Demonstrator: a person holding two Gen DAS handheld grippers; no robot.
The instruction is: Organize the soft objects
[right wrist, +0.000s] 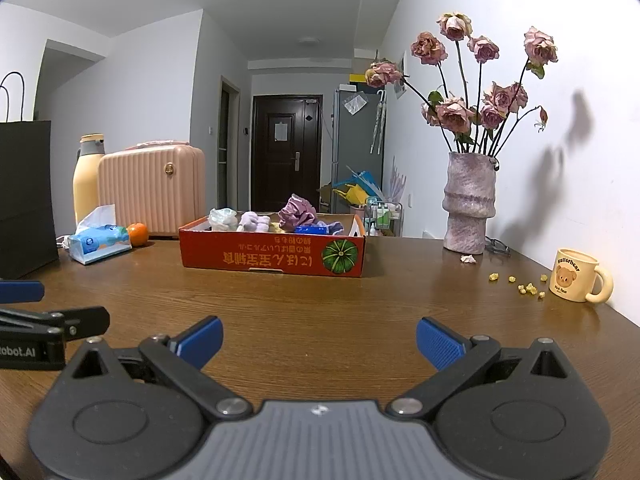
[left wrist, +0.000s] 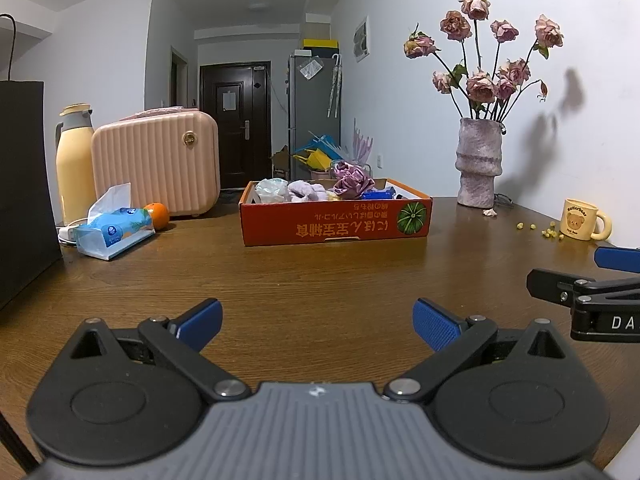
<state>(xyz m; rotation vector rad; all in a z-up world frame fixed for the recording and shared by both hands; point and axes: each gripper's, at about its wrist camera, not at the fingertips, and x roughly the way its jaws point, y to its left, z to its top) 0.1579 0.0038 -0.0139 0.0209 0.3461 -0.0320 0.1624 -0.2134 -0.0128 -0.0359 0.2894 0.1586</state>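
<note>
An orange cardboard box (left wrist: 336,224) stands on the wooden table and holds several soft items: a purple satin scrunchie (left wrist: 352,180), a pale lilac plush piece (left wrist: 306,191), a light crumpled cloth (left wrist: 272,189) and something blue (left wrist: 380,193). The box also shows in the right wrist view (right wrist: 272,258), with the scrunchie (right wrist: 298,210) on top. My left gripper (left wrist: 318,322) is open and empty, low over the table, well short of the box. My right gripper (right wrist: 319,342) is open and empty beside it, also short of the box.
A tissue pack (left wrist: 114,232), an orange (left wrist: 157,215), a pink case (left wrist: 156,164), a yellow flask (left wrist: 75,160) and a black bag (left wrist: 24,184) stand at the left. A vase of dried roses (left wrist: 478,160), a bear mug (left wrist: 582,220) and yellow crumbs (left wrist: 548,232) are at the right.
</note>
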